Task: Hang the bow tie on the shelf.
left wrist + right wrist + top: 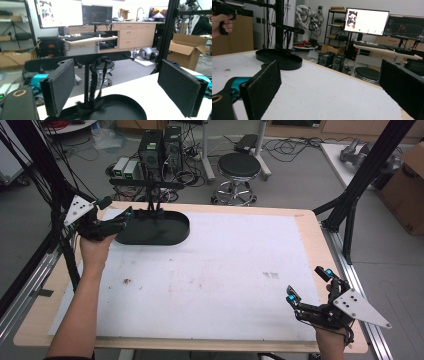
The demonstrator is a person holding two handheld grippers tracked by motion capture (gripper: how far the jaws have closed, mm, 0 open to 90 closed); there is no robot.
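The left gripper (121, 220), jaws wide and empty, hovers at the near-left rim of the black oval stand base (172, 236) with its upright post; the right gripper (310, 290), equally spread and empty, sits well apart toward the table's opposite near corner.

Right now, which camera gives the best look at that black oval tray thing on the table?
The high view: the whole black oval tray shows, at the table's far left corner. The left gripper view catches only its near rim and post; the right gripper view shows it far off, side-on.
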